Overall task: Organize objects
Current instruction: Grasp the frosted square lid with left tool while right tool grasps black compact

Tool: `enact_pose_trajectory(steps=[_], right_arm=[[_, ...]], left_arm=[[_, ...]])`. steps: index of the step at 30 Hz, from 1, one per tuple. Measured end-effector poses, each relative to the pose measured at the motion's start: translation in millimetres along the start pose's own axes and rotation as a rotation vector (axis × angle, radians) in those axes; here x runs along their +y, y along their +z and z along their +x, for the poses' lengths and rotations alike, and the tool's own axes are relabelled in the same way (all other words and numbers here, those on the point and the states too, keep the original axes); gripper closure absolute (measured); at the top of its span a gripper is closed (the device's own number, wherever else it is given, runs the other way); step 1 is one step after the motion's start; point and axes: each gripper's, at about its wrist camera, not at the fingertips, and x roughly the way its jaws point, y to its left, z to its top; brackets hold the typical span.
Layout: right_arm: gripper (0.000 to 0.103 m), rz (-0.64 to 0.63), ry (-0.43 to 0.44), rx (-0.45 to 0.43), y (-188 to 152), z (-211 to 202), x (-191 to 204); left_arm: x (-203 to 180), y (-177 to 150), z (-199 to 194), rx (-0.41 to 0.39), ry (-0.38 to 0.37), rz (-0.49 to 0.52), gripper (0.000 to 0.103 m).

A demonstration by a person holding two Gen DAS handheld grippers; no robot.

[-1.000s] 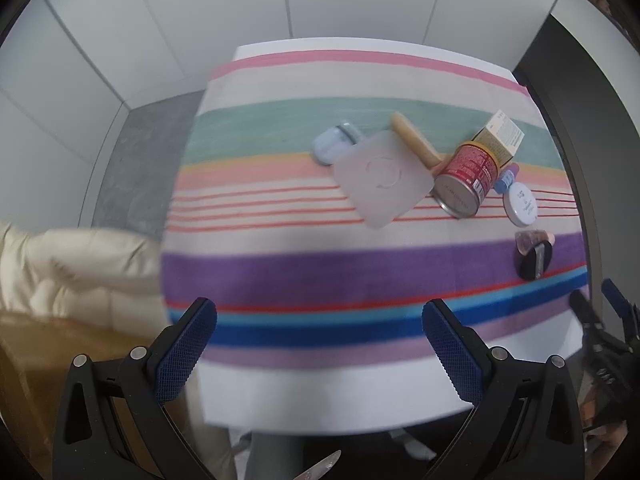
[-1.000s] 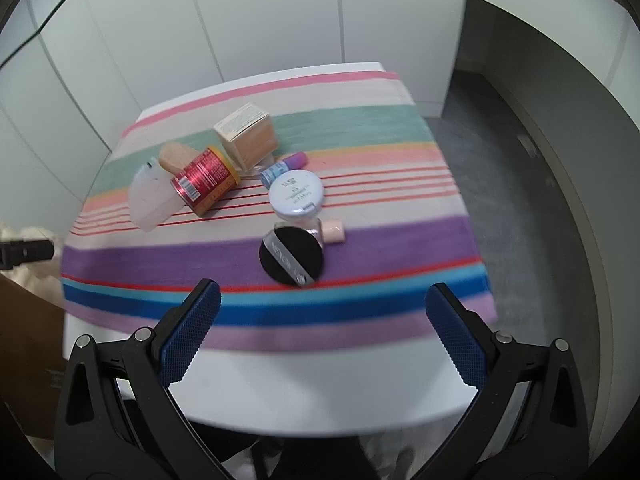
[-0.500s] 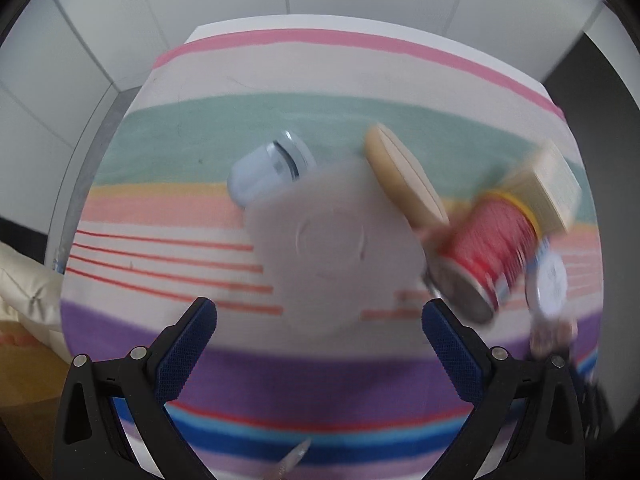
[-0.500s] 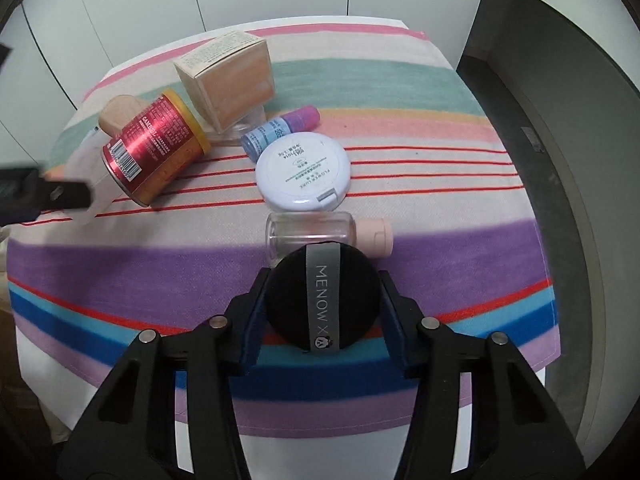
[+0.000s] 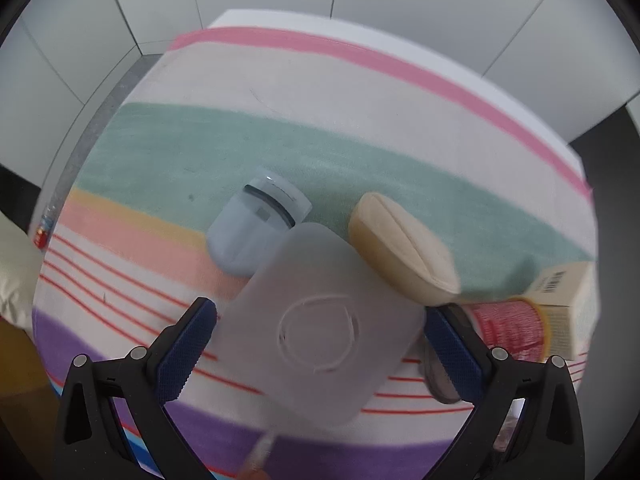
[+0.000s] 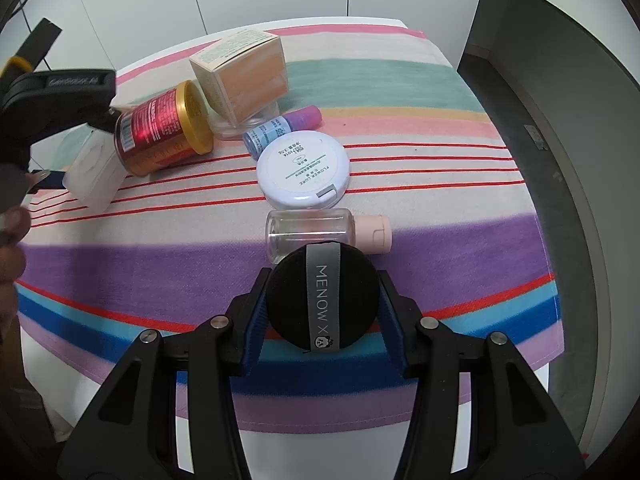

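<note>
My right gripper [image 6: 323, 310] is shut on a round black powder puff [image 6: 322, 300] with a grey "MENOW X" strap, near the cloth's front edge. Just beyond lie a clear bottle with a pink cap [image 6: 316, 232] and a white round compact [image 6: 303, 168]. My left gripper [image 5: 320, 344] is open, its fingers on either side of a frosted translucent box [image 5: 320, 328] without gripping it; the box also shows in the right wrist view [image 6: 94, 168]. A pale blue eyelash curler [image 5: 256, 224] and a beige sponge [image 5: 404, 248] lie behind the box.
A red can with a gold lid [image 6: 160, 136] lies on its side beside a beige carton [image 6: 240, 72] leaning on a glass jar, with a small purple-blue tube [image 6: 280, 128] near them. All rest on a striped cloth [image 6: 440, 240] over a white table. White cabinets stand behind.
My left gripper has moved forward and down until the frosted box sits between its open fingers. My right gripper has closed on the black puff and holds it still.
</note>
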Motion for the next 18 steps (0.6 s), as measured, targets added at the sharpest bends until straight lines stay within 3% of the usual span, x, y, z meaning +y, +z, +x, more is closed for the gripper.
enact_pose_trajectory(steps=[3, 8, 10, 11, 14, 18], right_arm=[[0.051, 0.001, 0.005, 0.003, -2, -1, -1], [0.051, 0.001, 0.020, 0.004, -4, -2, 0], [0.051, -0.002, 0.016, 0.003, -5, -3, 1], [0.051, -0.006, 0.015, 0.003, -5, -3, 2], [0.052, -0.013, 0.012, 0.005, -6, -2, -1], [0.053, -0.008, 0.011, 0.019, -1, -3, 5]], left_arm=[[-4, -3, 10, 0.048, -0.006, 0.064, 0.000], [-16, -12, 12, 0.024, 0.056, 0.255, 0.000], [-22, -15, 9, -0.021, 0.049, 0.319, 0.010], [-25, -17, 6, -0.035, 0.022, 0.339, 0.013], [-30, -19, 5, -0.058, 0.060, 0.348, 0.014], [-39, -27, 2, -0.072, 0.052, 0.379, 0.014]])
